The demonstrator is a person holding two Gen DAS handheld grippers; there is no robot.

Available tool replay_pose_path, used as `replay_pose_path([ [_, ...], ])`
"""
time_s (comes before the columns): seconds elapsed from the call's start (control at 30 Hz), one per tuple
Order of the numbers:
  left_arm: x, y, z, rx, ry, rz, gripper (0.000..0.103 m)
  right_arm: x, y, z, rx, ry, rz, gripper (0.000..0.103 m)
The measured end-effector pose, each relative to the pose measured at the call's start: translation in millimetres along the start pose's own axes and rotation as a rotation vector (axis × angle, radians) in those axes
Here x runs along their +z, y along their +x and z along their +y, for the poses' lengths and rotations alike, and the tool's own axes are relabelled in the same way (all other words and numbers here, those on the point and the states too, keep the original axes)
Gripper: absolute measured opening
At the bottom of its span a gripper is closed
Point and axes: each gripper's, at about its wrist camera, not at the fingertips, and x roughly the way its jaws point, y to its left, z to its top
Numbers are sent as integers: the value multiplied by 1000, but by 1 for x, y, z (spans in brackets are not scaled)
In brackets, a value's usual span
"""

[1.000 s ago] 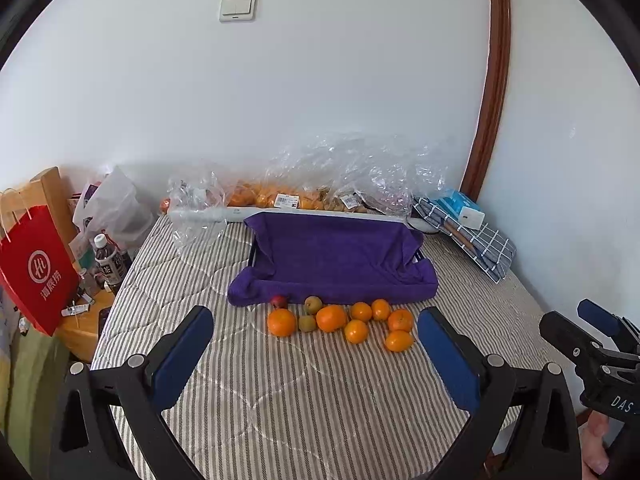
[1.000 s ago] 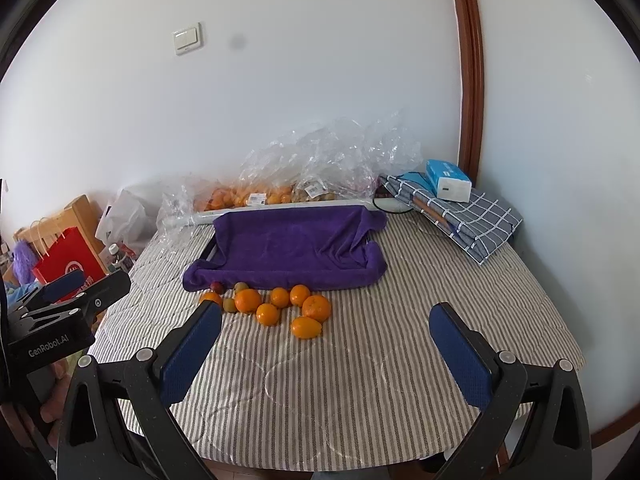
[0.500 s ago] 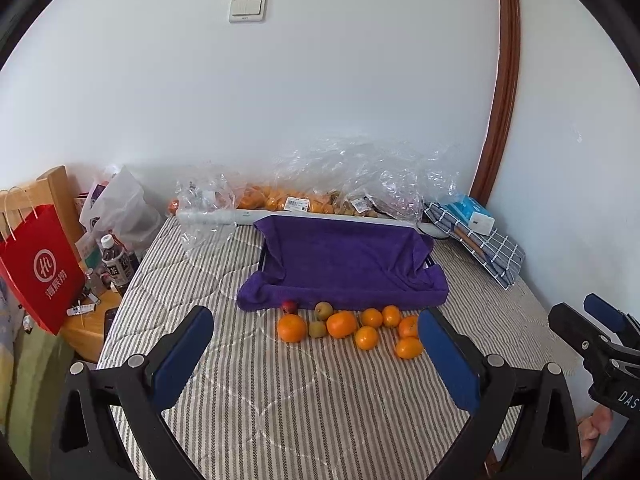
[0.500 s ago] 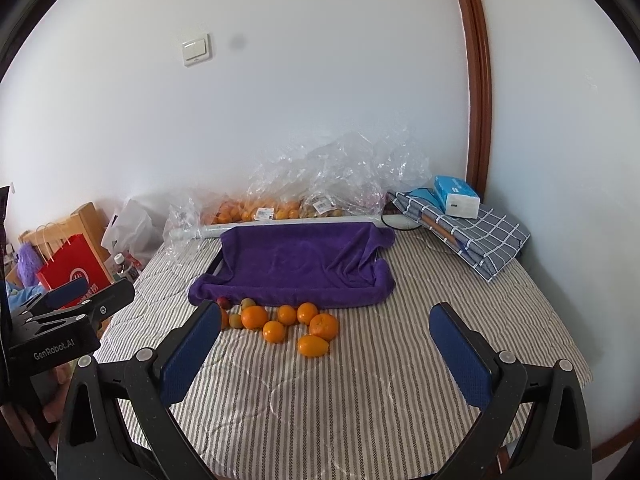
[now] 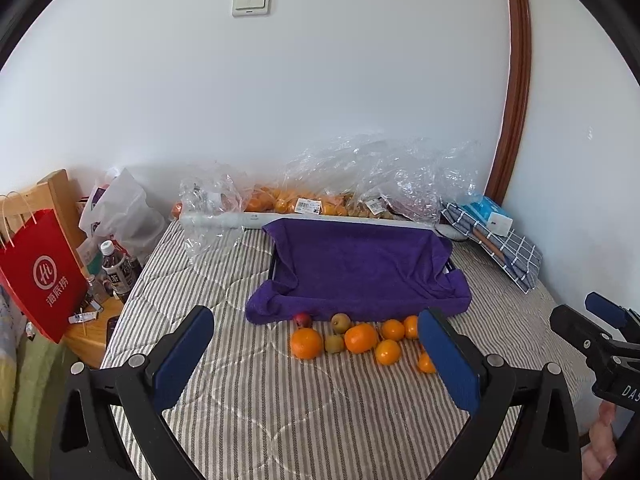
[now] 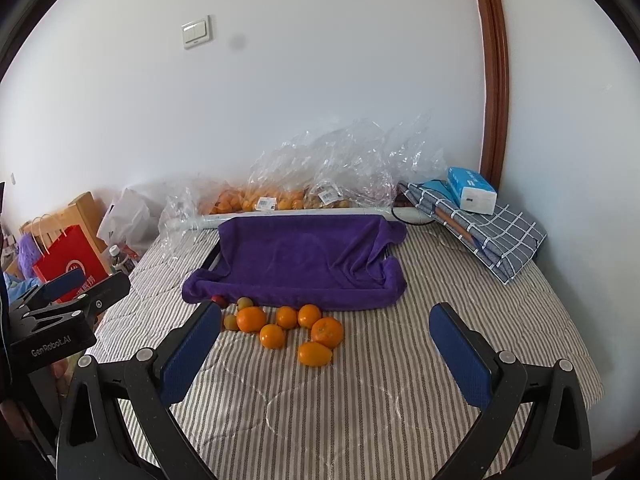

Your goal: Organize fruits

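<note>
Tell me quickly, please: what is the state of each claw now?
Left claw: open, holding nothing, above the bed.
Right claw: open, holding nothing, above the bed.

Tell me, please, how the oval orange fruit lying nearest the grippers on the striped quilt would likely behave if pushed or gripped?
The oval orange fruit is rounded and lies loose, so a push would probably roll it along the soft striped quilt. Its smooth, glossy skin may slip between flat pads. It looks firm, likely tolerating a moderate squeeze.
</note>
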Motion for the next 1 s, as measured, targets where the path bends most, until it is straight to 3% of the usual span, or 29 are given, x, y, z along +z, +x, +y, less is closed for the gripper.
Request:
replay_pose_path([
  [0.2, -2, 17, 8, 11, -11, -13, 101, -3, 33, -6, 19, 16, 60, 98],
  [0.53, -19, 59, 26, 60, -12, 36, 100, -24, 72, -5, -17, -11, 50, 97],
  [0.67, -30, 79, 40, 49, -45, 85, 94, -39, 100, -7, 11, 19, 125, 87],
  [0.9, -49, 107, 58, 20, -74, 177, 78, -69, 146, -5, 83, 54, 261, 59],
  [1.0, -55, 115, 62, 4, -80, 208, 73, -77, 157, 1, 106, 48, 279, 58],
])
